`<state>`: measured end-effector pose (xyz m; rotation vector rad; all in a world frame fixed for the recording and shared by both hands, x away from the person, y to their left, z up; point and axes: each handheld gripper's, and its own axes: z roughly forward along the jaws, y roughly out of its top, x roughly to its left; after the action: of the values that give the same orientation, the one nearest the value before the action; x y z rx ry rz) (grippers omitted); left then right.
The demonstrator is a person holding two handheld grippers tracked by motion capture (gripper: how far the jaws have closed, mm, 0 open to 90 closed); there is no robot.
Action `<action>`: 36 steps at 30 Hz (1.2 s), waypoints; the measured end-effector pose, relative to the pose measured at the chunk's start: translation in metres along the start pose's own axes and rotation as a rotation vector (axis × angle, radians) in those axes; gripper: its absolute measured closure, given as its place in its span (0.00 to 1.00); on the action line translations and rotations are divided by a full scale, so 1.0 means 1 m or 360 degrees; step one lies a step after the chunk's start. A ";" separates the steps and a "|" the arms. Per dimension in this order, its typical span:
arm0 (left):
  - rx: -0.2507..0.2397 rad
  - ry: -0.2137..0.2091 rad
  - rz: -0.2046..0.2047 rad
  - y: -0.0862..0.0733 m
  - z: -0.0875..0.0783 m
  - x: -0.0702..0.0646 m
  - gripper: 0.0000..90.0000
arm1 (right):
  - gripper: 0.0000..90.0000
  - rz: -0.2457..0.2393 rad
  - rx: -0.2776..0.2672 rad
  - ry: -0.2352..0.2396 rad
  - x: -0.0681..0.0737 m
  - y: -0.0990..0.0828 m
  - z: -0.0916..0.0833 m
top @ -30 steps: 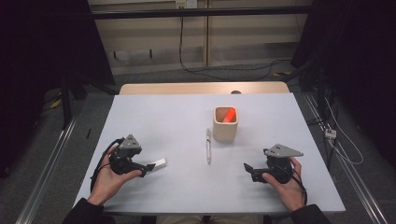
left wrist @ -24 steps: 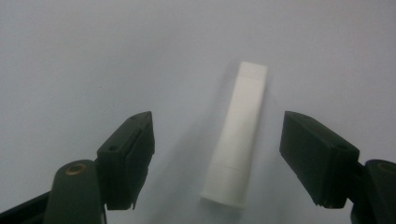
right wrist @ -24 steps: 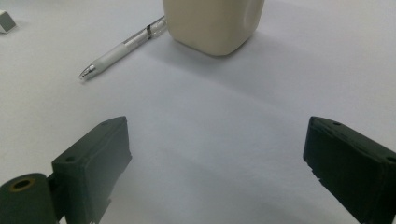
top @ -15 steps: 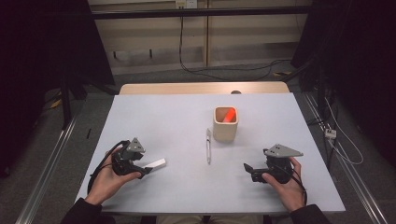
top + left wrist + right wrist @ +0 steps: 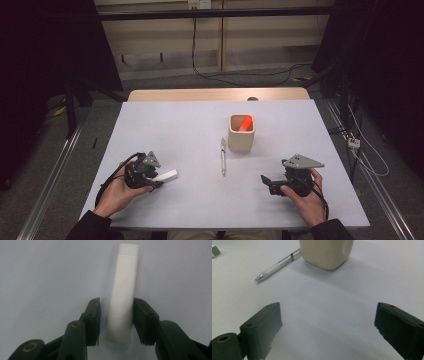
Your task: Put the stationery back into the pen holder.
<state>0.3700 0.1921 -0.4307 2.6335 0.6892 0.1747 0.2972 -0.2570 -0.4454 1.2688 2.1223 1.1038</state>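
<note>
A white tube-shaped object (image 5: 166,176) (image 5: 123,290) lies on the pale table (image 5: 175,125) at the front left. My left gripper (image 5: 155,180) (image 5: 116,322) straddles its near end. Its jaws have just been closing on the tube: the right pad touches it, while a thin gap shows at the left pad. My right gripper (image 5: 265,181) (image 5: 327,322) rests at the front right, jaws wide open and empty, pointing toward the table's middle. The tube's end (image 5: 215,251) shows far off in the right gripper view.
A clear pen (image 5: 223,157) (image 5: 278,263) lies mid-table, just left of a beige cup (image 5: 242,134) (image 5: 327,252) with an orange item (image 5: 245,122) inside. A wooden strip (image 5: 215,94) runs along the table's far edge. Cables lie on the floor beyond.
The left hand has shifted slightly down and toward the white tube, and its jaws have narrowed around it. The right hand and gripper have not moved.
</note>
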 end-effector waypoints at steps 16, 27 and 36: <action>0.0051 -0.0023 -0.0007 0.005 0.000 -0.001 0.75 | 0.08 -0.0002 0.0006 0.0007 0.001 0.000 0.001; -0.0066 -0.0031 -0.0115 0.002 -0.009 0.004 0.75 | 0.08 -0.0004 0.0004 0.0007 0.001 0.000 0.001; -0.0159 -0.0065 -0.0146 0.006 -0.015 0.000 0.75 | 0.08 -0.0009 -0.0001 0.0007 0.002 0.001 0.001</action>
<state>0.3694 0.1931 -0.4151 2.4976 0.7657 0.1249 0.2972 -0.2541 -0.4457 1.2603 2.1273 1.1054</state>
